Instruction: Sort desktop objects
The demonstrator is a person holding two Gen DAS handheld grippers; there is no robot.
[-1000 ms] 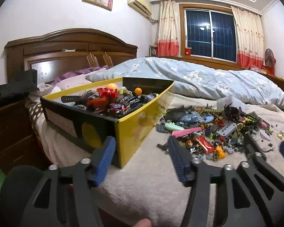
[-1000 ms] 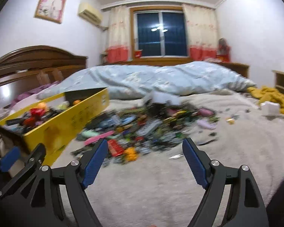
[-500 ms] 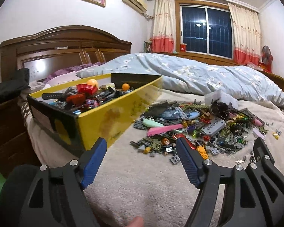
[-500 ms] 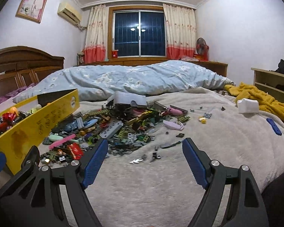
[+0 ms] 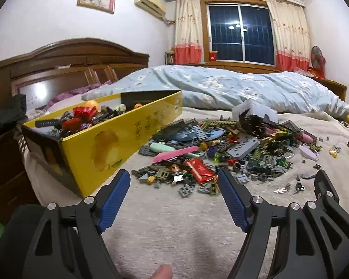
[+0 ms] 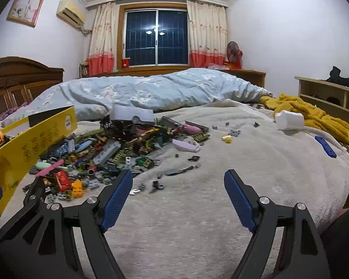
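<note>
Hovering over the bed (image 5: 174,227): left hand-held gripper (image 5: 174,186) spread wide, jaws opening, nothing between them, touching nothing. Right hand-held gripper (image 6: 178,186) also wide, empty, over bare blanket. Brick pile (image 5: 221,148) sits just ahead of the left one, ahead-left of the right. Yellow box (image 5: 118,139), part-filled with toys, lies ahead-left of both, beside the pile.

The left hand-held gripper (image 5: 174,183) pointed a little downward, and its blue pads (image 5: 115,200) were opening with nothing between them. A fingertip (image 5: 161,272) showed under it. The right hand-held gripper (image 6: 178,183) pointed a little downward too, its jaws wide apart and holding nothing
</note>
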